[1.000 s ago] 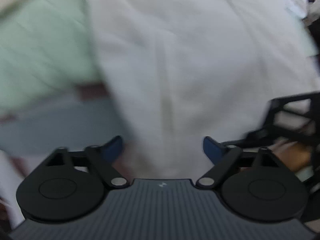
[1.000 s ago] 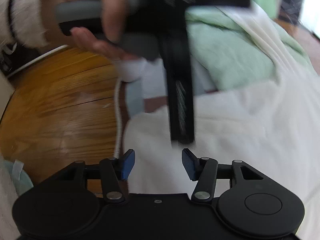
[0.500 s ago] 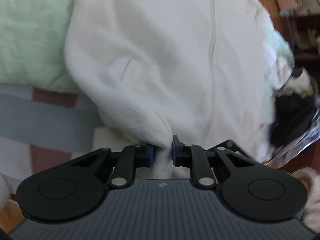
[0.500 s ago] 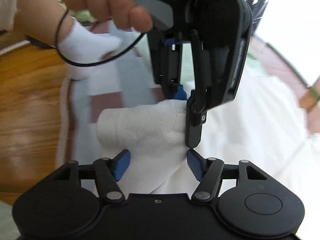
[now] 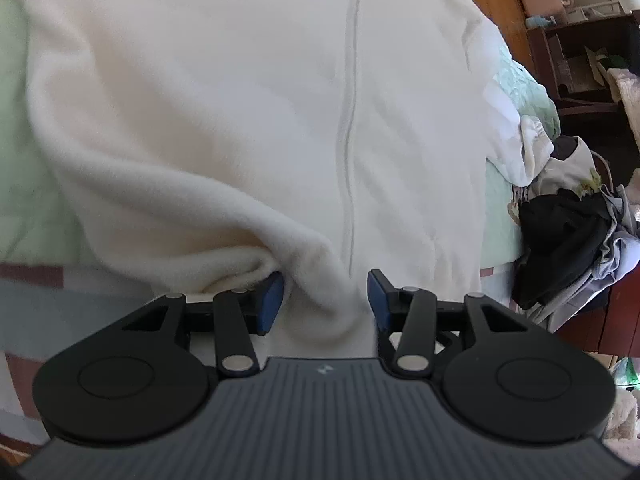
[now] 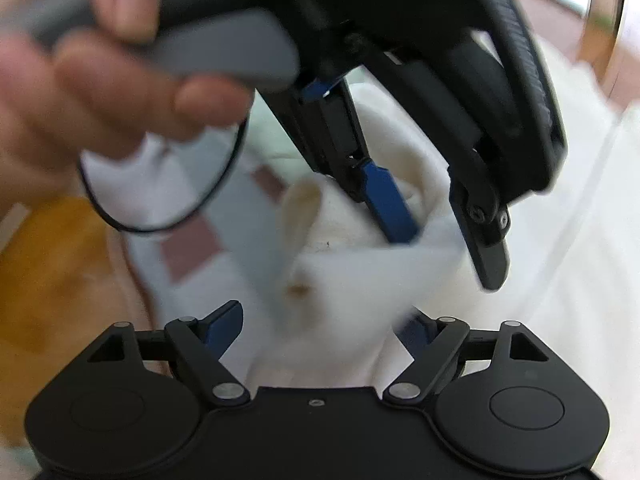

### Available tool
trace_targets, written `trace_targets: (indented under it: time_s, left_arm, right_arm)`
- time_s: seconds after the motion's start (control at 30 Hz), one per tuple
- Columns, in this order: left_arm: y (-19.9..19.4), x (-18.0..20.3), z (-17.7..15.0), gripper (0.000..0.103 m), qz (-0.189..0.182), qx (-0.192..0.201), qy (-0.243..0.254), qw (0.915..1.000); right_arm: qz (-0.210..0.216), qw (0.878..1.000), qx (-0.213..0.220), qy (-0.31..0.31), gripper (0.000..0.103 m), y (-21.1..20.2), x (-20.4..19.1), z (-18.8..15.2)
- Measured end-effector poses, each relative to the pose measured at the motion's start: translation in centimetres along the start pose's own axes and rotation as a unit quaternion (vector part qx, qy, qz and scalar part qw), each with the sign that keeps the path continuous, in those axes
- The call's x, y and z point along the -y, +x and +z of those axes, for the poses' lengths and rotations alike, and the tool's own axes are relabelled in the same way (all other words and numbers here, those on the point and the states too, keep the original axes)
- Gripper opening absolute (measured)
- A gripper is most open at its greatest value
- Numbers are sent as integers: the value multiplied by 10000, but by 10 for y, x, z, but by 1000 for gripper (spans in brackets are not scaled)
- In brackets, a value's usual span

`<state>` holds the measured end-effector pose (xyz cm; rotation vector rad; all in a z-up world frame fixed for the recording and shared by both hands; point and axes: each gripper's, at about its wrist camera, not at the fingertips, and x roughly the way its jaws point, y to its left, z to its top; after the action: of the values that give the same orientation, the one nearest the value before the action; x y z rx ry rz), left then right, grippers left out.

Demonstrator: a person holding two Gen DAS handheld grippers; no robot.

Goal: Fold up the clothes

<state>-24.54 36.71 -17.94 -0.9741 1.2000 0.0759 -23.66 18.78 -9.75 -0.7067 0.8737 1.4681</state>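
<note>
A cream fleece garment point(image 5: 248, 112) is spread ahead of the left gripper point(image 5: 325, 300), its seam running lengthwise straight away from the fingers. A soft fold is seen between the jaws, which are opening and unpressed. The right gripper point(image 6: 320, 328) is likewise opening over blurred white fleece.

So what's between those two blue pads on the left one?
A fold of the white fleece garment, seen in the left wrist view; the pads are opening.
</note>
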Motion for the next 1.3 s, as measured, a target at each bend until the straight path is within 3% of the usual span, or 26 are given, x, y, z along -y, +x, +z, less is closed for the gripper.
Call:
trace_targets:
  time_s: [0.07, 0.13, 0.23, 0.3, 0.43, 0.53, 0.6, 0.7, 0.73, 0.83, 0.9, 0.93, 0.97, 1.1, 1.13, 1.17, 1.3]
  left_arm:
    - [-13, 8, 5, 46, -61, 206, 196, 9996]
    - [-30, 16, 5, 50, -105, 416, 490, 9979]
    - [-55, 30, -7, 53, 24, 663, 1255, 9899]
    - [-66, 36, -23, 53, 381, 785, 1887, 9781]
    - [-65, 35, -70, 53, 1087, 625, 3182, 9397]
    - [-58, 35, -97, 53, 1360, 575, 3701, 9172]
    - [-54, 36, -104, 54, 1509, 728, 3772, 9108]
    - [-53, 39, -105, 54, 1271, 851, 3700, 9164]
    - [-51, 42, -105, 55, 1242, 906, 3780, 9130]
    - [-31, 55, -104, 59, 1572, 1036, 4001, 8969]
    - [-26, 53, -99, 52, 1829, 1003, 3795, 9014]
    - [-27, 50, -95, 23, 1907, 926, 3643, 9068]
    - [-28, 48, -91, 6, 1977, 841, 3483, 9124]
    - [-67, 49, -97, 6, 2393, 1164, 3599, 8942]
    - [-81, 50, -100, 6, 2491, 1248, 3581, 8911]
    - [-93, 51, -102, 6, 2538, 1285, 3481, 8932]
    - [-134, 50, -119, 5, 2713, 1307, 3014, 9047]
  right_arm:
    - [-261, 9993, 242, 70, 44, -6, 12, -5]
    - [-209, 9979, 374, 493, 28, -15, 33, -9]
    - [-137, 9903, 700, 1194, 15, -30, 66, -15]
    - [-115, 9852, 838, 1491, 15, -35, 81, -19]
    - [87, 9758, 1120, 1877, 13, -40, 88, -26]
    - [27, 9770, 1380, 1624, 12, -50, 77, -31]
    - [85, 9766, 1507, 1535, 11, -59, 72, -31]
    - [148, 9759, 1628, 1449, 11, -66, 71, -28]
    - [207, 9756, 1662, 1422, 11, -68, 72, -27]
    - [456, 9719, 1838, 1395, 11, -66, 74, -22]
    - [574, 9691, 1977, 1361, 11, -67, 73, -22]
    - [544, 9696, 1987, 1318, 11, -67, 71, -22]
    - [484, 9710, 1969, 1269, 11, -66, 69, -21]
    - [-8, 9807, 1728, 915, 14, -61, 58, -17]
    - [-162, 9830, 1671, 748, 31, -60, 53, -16]
    - [-299, 9840, 1662, 565, 42, -60, 46, -15]
    - [-309, 9860, 1624, -202, 45, -62, 18, -9]
